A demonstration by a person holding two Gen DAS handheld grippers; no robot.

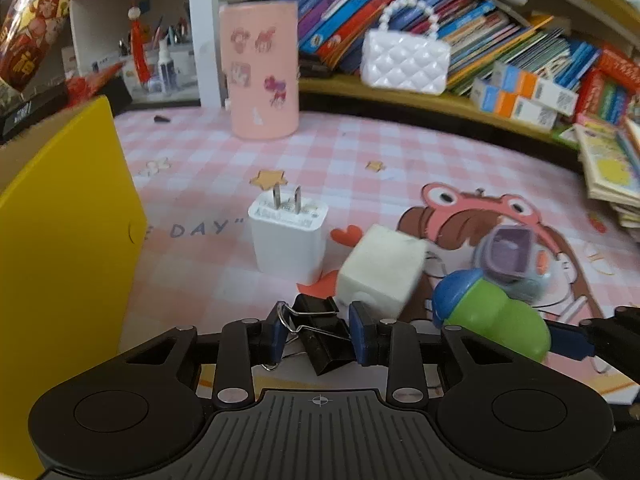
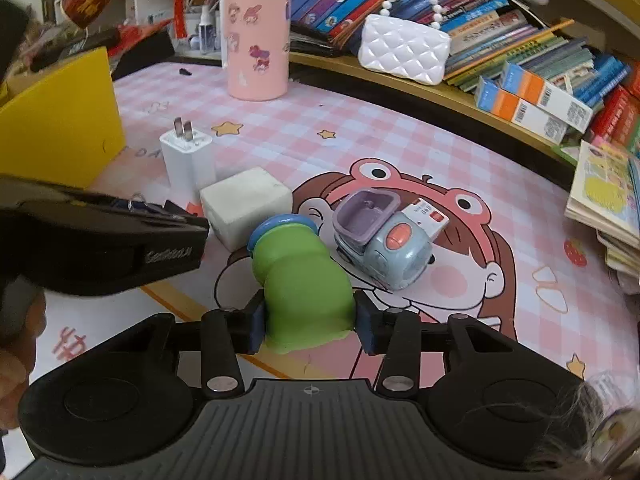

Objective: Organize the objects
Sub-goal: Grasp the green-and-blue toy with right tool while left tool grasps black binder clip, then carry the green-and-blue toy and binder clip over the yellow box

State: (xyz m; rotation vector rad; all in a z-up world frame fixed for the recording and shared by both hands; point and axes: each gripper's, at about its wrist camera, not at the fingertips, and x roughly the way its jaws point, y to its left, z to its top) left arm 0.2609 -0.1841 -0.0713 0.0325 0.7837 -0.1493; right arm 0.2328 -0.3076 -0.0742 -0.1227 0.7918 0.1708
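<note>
The left gripper [image 1: 316,334] has its jaws clenched on 1 black binder clip [image 1: 320,336], low over the tabletop [image 1: 360,152] just in front of the white cube [image 1: 380,270], the landmark here. Beside the cube toward the yellow box [image 1: 64,240] stands 1 white charger [image 1: 286,234], its 2 prongs up. On the cube's other side the right gripper [image 2: 310,326] has its jaws closed on 1 green toy [image 2: 304,280] with a blue cap, and 1 grey-blue toy [image 2: 384,240] lies just past it. Well behind the cube stand 1 pink canister [image 1: 262,68] and, on the shelf, 1 white quilted purse [image 1: 404,58].
</note>
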